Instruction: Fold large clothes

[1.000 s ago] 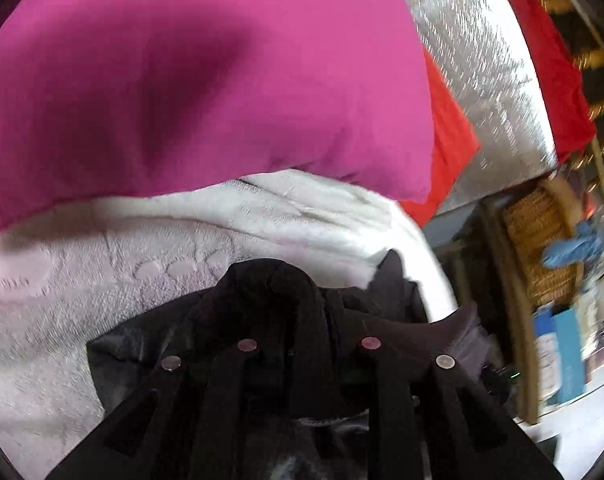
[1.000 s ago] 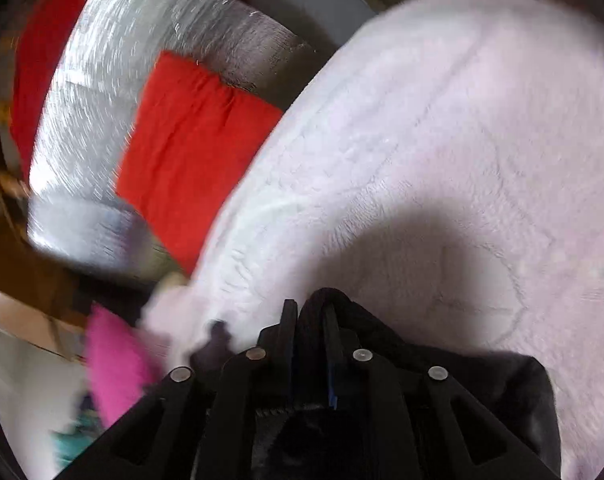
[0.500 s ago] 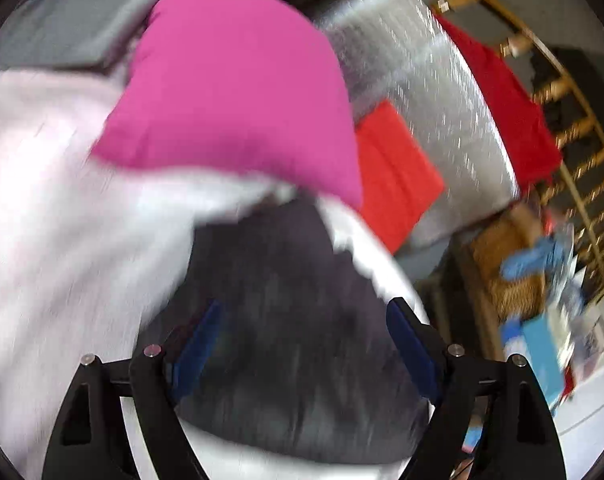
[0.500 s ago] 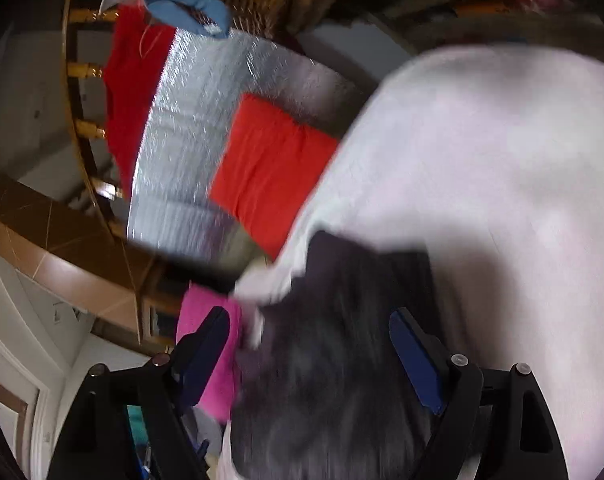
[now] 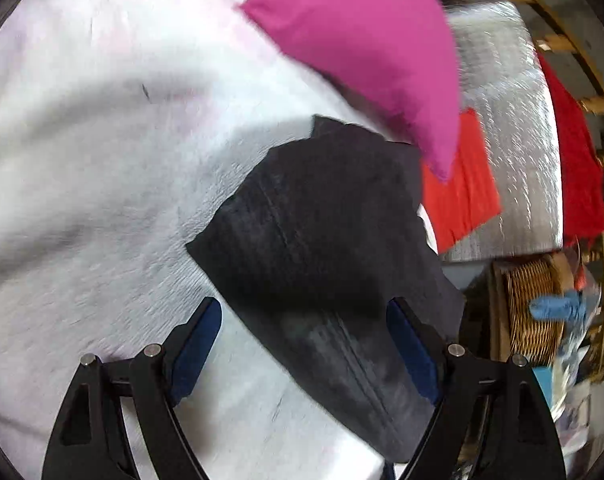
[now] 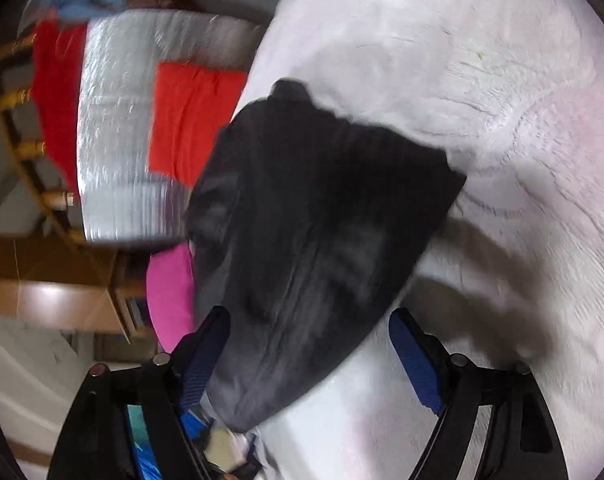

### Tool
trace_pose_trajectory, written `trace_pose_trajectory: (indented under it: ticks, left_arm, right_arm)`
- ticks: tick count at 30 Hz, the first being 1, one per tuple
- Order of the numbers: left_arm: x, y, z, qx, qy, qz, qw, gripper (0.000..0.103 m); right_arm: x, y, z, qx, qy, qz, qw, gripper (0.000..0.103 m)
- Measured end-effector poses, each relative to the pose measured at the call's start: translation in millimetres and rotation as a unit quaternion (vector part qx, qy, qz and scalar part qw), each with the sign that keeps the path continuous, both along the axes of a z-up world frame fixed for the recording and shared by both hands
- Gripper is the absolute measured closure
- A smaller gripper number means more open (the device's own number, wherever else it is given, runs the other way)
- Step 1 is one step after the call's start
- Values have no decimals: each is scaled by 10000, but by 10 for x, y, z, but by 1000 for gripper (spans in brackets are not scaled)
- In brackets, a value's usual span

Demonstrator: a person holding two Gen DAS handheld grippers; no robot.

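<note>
garment: a dark charcoal folded cloth garment (image 5: pixel 326 248) lies flat on a pale pink fleecy blanket (image 5: pixel 102 160), a stitched seam running along its length; it sits near the blanket's edge, one end reaching just over it in the left wrist view, and looks already folded into a compact packet
left claw: the left gripper (image 5: pixel 302 344) stands wide, its blue pads either side of the near end of the garment without pressing it; its jaws have just been opening, and the cloth lies loose between them, set down rather than held
right claw: the right gripper (image 6: pixel 310 356) is likewise spread wide over the garment (image 6: pixel 314 240), its left pad at the cloth's edge, the other clear over the blanket (image 6: pixel 502 120); its jaws have narrowed a touch within the last half second, yet nothing is pinched
why so: both claws let go together, judged to leave the fold resting undisturbed on the soft surface
around: a magenta fabric cushion (image 5: pixel 366 48) rests on the blanket just beyond the garment; past it a silver quilted foil sheet (image 5: pixel 510 140) carries an orange-red folded cloth (image 5: pixel 462 188), with a woven wicker basket (image 5: pixel 530 312) off to the side
stage: fold seems complete or near it; views are motion-blurred
</note>
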State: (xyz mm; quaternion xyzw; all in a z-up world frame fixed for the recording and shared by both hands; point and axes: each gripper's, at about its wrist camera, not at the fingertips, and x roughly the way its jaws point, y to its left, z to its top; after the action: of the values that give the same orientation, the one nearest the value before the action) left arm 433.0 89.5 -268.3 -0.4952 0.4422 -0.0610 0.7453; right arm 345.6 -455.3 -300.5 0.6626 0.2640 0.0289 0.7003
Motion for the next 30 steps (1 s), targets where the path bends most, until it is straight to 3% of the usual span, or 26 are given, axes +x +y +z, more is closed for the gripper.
trace_pose_trajectory:
  ticks: [5,6,7,8,12,15,17,21,26,28,30]
  left_arm:
    - [132,-28,27,-314,-97,254,9991,12]
    - [164,-42,35,-367,-100,277,9989,12]
    - [159,-16,8,-411,-110,299,9986,12]
    - [150,-2,-3,-460,-160,372,9981,13]
    - [117,-13,42,56,-88,376,9992,51]
    - [-1,4,145,153,-233,393,9988,66]
    - [-136,37,287,235,-406,334,9983,70]
    - [-646,186,480,507,-513,101,9973,70]
    - [-1264,356,399,907,-355,-199,9951,70]
    - [-1540,438,324,1050,-275,-308,9936,66]
    - [-1739,536,277,1154,-59,-435,9923,52]
  right_arm:
    - [271,-2,49,-456,-93,-254,9986,23]
    - [298,-5,32,-518,-90,-301,9982,27]
    - [323,-17,16,-608,-29,-385,9974,43]
    - [342,-37,-16,-647,4,-396,9971,49]
    - [285,-11,118,-939,42,-315,9951,62]
    - [188,22,261,-1122,29,-263,9933,66]
    - [89,37,307,-1056,52,-213,9942,66]
    - [-281,71,421,-1078,129,61,9941,66]
    - [-830,216,319,-930,335,531,9937,66]
    - [-1043,292,167,-752,488,670,9937,63]
    - [-1229,328,12,-473,669,774,9936,55]
